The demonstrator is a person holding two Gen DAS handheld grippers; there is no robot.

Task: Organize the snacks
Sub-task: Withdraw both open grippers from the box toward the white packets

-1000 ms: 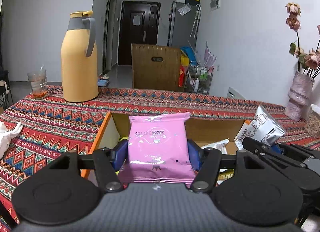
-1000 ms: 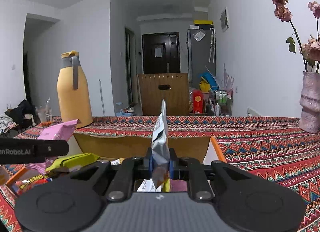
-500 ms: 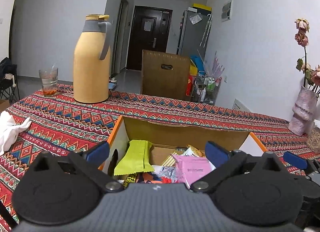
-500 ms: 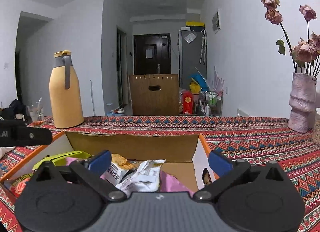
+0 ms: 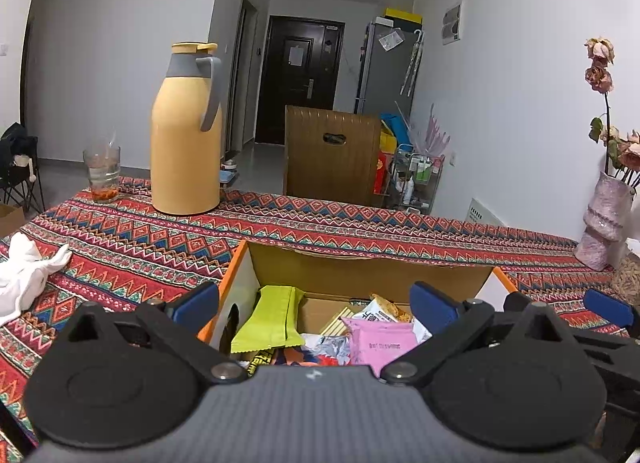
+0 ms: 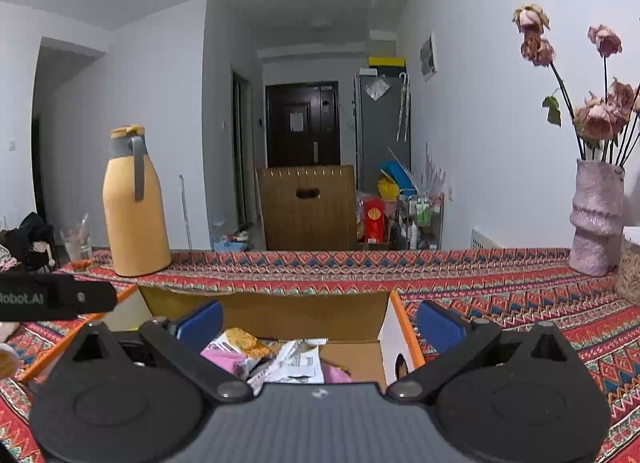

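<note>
An open cardboard box (image 5: 360, 271) with orange edges sits on the patterned tablecloth and holds several snack packets. In the left wrist view a pink packet (image 5: 380, 343) and a lime green packet (image 5: 272, 319) lie inside. My left gripper (image 5: 316, 307) is open and empty above the box's near side. In the right wrist view the box (image 6: 280, 311) holds a silver-white packet (image 6: 300, 361) and a cookie packet (image 6: 244, 341). My right gripper (image 6: 318, 323) is open and empty above the box.
A yellow thermos (image 5: 186, 135) and a glass (image 5: 102, 173) stand at the table's far left. A white cloth (image 5: 24, 275) lies at the left. A pink vase with dried roses (image 6: 594, 219) stands at the far right. A wooden chair (image 5: 332, 155) is behind the table.
Both grippers opened. The left let go of the pink packet and the right let go of the silver packet; both packets now lie in the box. Both grippers drew back slightly.
</note>
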